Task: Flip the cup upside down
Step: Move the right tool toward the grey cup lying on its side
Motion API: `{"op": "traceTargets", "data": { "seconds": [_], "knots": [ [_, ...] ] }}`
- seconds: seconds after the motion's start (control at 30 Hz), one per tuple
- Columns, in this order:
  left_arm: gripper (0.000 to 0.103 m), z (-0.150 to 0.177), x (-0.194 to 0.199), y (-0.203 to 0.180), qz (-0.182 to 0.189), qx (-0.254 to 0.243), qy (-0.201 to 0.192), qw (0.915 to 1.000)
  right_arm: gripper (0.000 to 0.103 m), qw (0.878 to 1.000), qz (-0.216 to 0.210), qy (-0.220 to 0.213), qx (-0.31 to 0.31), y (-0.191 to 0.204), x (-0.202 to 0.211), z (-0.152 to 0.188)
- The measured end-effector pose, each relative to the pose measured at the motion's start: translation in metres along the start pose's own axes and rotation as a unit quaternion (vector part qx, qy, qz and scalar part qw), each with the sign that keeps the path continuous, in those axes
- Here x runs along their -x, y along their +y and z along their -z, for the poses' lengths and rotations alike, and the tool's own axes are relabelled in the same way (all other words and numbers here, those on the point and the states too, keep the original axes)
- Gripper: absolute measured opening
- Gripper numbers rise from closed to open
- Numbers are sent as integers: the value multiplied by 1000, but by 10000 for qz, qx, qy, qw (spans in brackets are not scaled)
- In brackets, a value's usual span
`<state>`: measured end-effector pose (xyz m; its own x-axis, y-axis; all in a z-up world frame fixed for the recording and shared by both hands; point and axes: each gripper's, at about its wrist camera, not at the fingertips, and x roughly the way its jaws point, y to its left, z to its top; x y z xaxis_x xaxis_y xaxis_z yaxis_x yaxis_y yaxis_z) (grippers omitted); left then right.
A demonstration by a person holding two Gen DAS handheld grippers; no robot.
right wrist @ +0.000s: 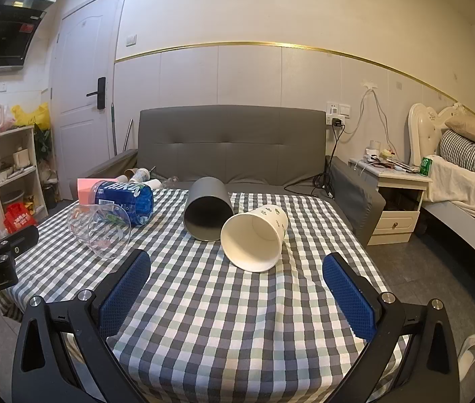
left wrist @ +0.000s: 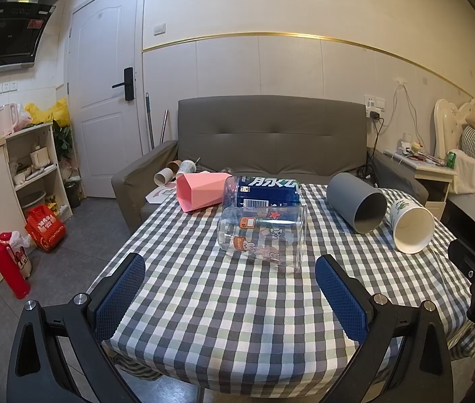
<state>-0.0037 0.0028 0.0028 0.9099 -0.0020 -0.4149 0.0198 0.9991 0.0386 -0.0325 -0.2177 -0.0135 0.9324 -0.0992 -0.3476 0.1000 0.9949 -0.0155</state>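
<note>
Several cups lie on their sides on the checked tablecloth (left wrist: pixel 224 305). A clear glass cup with cartoon stickers (left wrist: pixel 261 237) lies just ahead of my open, empty left gripper (left wrist: pixel 230 270). A grey cup (right wrist: pixel 207 209) and a white paper cup (right wrist: pixel 255 236) lie with mouths toward my open, empty right gripper (right wrist: pixel 236 268); the paper cup is nearest it. A pink faceted cup (left wrist: pixel 200 190) lies at the far left. The clear cup (right wrist: pixel 100 231) shows left in the right wrist view; the grey cup (left wrist: pixel 356 202) and paper cup (left wrist: pixel 411 225) show right in the left wrist view.
A blue-labelled plastic bottle (left wrist: pixel 264 192) lies behind the clear cup. A grey sofa (left wrist: pixel 271 134) stands behind the table. A shelf unit (left wrist: pixel 36 164) and red thermos (left wrist: pixel 9 268) are on the left, a nightstand (right wrist: pixel 400 201) and bed (right wrist: pixel 466 181) on the right.
</note>
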Motion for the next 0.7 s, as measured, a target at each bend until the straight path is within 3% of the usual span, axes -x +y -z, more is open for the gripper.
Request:
{"op": "traceTargets", "data": {
  "seconds": [0.7],
  "knots": [
    [103,1,-3,-1,6,13,11,10000,103,10000,-12,27,10,3,-1,2]
  ]
}}
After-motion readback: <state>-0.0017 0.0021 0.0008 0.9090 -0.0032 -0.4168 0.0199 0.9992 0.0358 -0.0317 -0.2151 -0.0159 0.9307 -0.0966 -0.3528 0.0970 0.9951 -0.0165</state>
